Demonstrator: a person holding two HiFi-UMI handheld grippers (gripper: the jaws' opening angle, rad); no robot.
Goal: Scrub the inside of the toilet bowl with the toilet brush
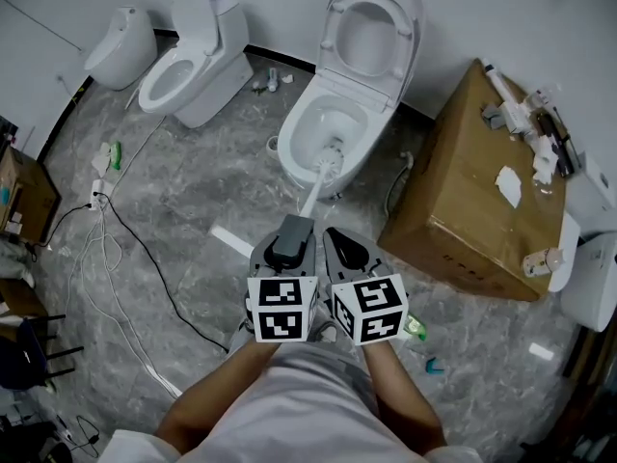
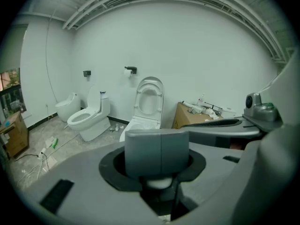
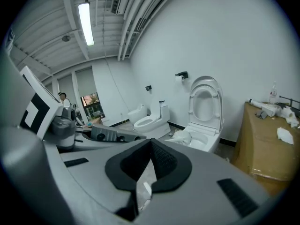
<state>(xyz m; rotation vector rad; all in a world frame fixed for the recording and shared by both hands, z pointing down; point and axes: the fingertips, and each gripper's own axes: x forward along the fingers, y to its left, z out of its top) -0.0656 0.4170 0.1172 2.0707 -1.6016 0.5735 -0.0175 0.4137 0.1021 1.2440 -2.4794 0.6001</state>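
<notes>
Two bare forearms reach forward from the bottom edge of the head view, side by side and almost parallel. Each ends in a hand-held gripper topped by a cube of black-and-white square markers. The two cubes sit close together above the grey marbled floor.

The left gripper points ahead and down towards an open toilet. Its fingers are clenched on the dark grey grip of the toilet brush. The left gripper view shows that grey grip filling the gap between the fingers. The brush's white shaft slants away from the gripper, over the near rim of the toilet bowl. Its bristled head lies inside the bowl, by the near wall.

The right gripper is level with the left one, just beside it and apart from the brush. Its fingers are pressed together at the tips, with nothing between them. In the right gripper view, only floor shows through the slit below them.

The toilet's seat and lid stand raised against the white wall. A large cardboard box with small items on top stands to the right of the toilet. A second toilet stands well to the left. Loose cables trail across the floor at the left.
</notes>
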